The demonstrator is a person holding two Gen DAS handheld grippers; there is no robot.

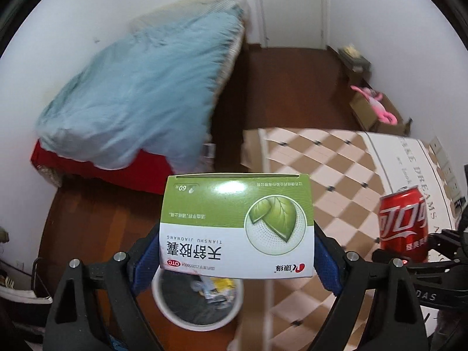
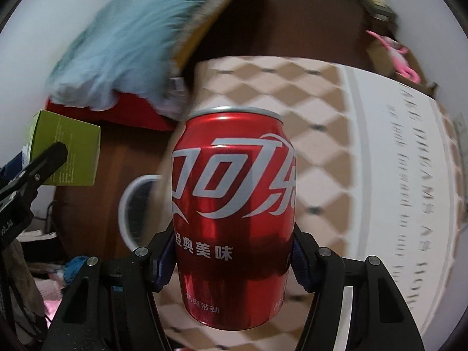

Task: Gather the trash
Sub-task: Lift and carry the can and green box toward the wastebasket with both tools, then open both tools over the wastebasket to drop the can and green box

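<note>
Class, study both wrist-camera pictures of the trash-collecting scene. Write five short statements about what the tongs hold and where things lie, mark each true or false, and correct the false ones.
1. The left tongs grip a green-and-white cardboard medicine box. True.
2. The right tongs are open with nothing in them. False: they are shut on a red aluminium cola can.
3. The round white waste bin holds nothing. False: crumpled wrappers lie inside it.
4. The bin stands on the brown wooden floor, below the box. True.
5. The can lies on its side. False: it is held upright, silver rim uppermost.
</note>
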